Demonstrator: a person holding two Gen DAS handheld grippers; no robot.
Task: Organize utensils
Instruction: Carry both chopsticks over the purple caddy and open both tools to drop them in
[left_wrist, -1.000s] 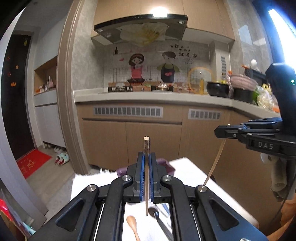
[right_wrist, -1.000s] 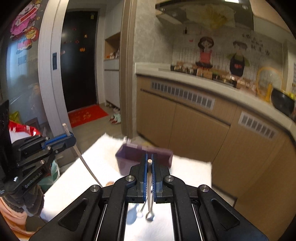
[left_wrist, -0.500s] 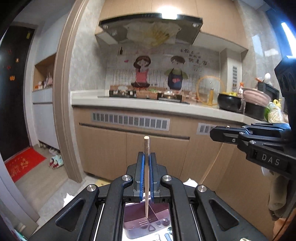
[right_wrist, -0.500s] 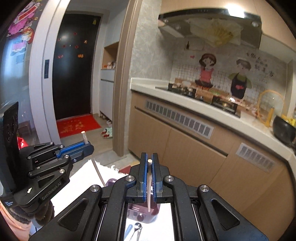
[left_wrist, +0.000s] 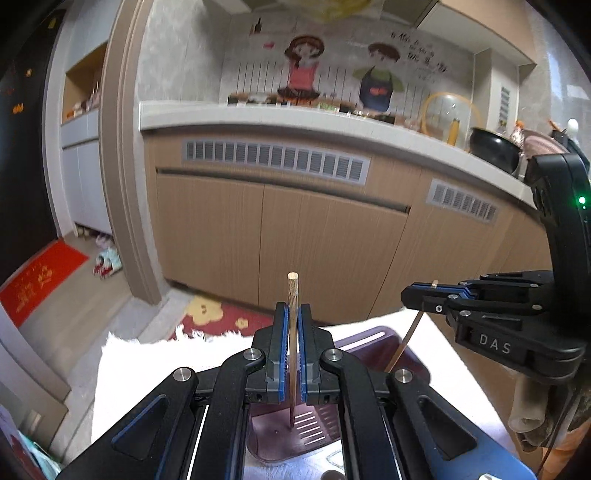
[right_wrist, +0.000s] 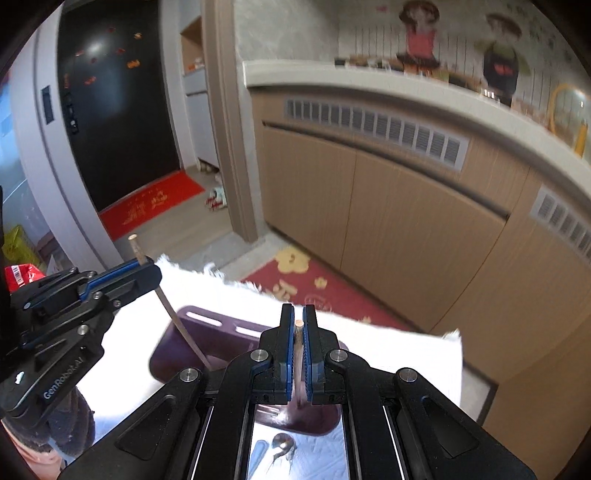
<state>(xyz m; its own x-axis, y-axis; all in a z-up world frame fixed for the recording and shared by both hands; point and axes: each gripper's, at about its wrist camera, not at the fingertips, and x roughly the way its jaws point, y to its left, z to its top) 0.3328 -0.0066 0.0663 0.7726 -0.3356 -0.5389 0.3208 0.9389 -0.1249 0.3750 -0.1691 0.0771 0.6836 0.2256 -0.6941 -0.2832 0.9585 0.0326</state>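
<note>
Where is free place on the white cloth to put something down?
The white cloth is bare right of the purple tray and on the left strip beside it. It is crowded near the spoon, before the tray.

Both tools have tipped downward over the purple tray (left_wrist: 373, 350); the left tool (left_wrist: 293, 347) now dips its chopstick (left_wrist: 293, 314) into it (the right tool's (right_wrist: 299, 350) chopstick (right_wrist: 298, 326) too).

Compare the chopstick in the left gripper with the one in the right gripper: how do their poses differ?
The left gripper grips its chopstick lower, leaving a long top end; the right gripper leaves its chopstick barely showing above the fingers. Both chopsticks are wooden, clamped, tips pointing down over the purple tray.
</note>
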